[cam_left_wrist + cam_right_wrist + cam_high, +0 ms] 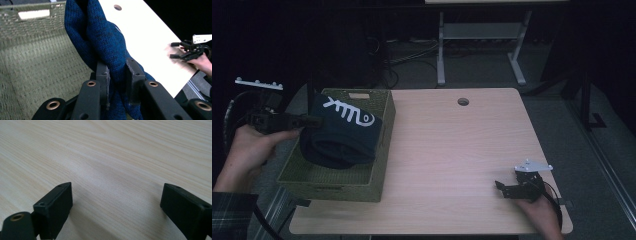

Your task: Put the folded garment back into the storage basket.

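Observation:
A dark blue knitted garment with a white pattern hangs half in a green woven basket on the table's left side. My left gripper comes in from the left and is shut on the garment's edge. In the left gripper view the blue knit is pinched between the two black pads, over the basket's inside wall. My right gripper rests low over the table near the front right corner. Its jaws stand wide apart over bare wood with nothing between them.
The wooden table has a round cable hole near its far edge. Behind it stands a white desk frame on the dark floor. A black pole rises at the right.

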Demonstrator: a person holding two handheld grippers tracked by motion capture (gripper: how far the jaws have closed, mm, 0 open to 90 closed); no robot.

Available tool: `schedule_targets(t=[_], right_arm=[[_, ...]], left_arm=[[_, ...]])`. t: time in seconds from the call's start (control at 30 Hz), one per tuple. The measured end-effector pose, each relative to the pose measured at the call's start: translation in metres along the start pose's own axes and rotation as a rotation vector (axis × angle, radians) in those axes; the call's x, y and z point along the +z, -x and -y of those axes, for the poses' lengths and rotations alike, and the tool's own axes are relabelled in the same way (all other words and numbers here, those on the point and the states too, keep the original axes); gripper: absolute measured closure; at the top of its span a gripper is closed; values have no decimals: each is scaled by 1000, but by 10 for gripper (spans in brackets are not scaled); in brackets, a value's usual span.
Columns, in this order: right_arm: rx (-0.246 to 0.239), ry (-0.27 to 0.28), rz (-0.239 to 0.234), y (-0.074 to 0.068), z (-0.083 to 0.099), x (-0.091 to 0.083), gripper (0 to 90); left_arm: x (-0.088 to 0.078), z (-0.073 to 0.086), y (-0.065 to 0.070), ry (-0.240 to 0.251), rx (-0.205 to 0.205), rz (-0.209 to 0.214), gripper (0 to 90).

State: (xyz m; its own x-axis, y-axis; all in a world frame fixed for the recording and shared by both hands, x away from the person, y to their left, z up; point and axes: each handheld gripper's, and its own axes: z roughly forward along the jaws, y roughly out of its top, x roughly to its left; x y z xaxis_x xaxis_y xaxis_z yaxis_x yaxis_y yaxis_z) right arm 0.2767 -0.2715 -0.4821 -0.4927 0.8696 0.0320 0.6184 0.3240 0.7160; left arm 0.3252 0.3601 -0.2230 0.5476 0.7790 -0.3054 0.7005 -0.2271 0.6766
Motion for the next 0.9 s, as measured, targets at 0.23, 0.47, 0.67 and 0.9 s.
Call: schedule_targets(t=[0.23,0.47,0.67,0.9], right_arm=[[0,-1,-1,0,0,0,105],[0,-2,0,0,0,0,105],[0,-1,1,0,0,0,105],[-3,-1,-1,0,0,0,105]], left_arm=[[11,11,-16,-12,-42,-8,755],[24,19,-26,-31,-68,2,755],[39,27,-35,-54,-95,19,755],[55,36,-46,-74,-114,36,755]])
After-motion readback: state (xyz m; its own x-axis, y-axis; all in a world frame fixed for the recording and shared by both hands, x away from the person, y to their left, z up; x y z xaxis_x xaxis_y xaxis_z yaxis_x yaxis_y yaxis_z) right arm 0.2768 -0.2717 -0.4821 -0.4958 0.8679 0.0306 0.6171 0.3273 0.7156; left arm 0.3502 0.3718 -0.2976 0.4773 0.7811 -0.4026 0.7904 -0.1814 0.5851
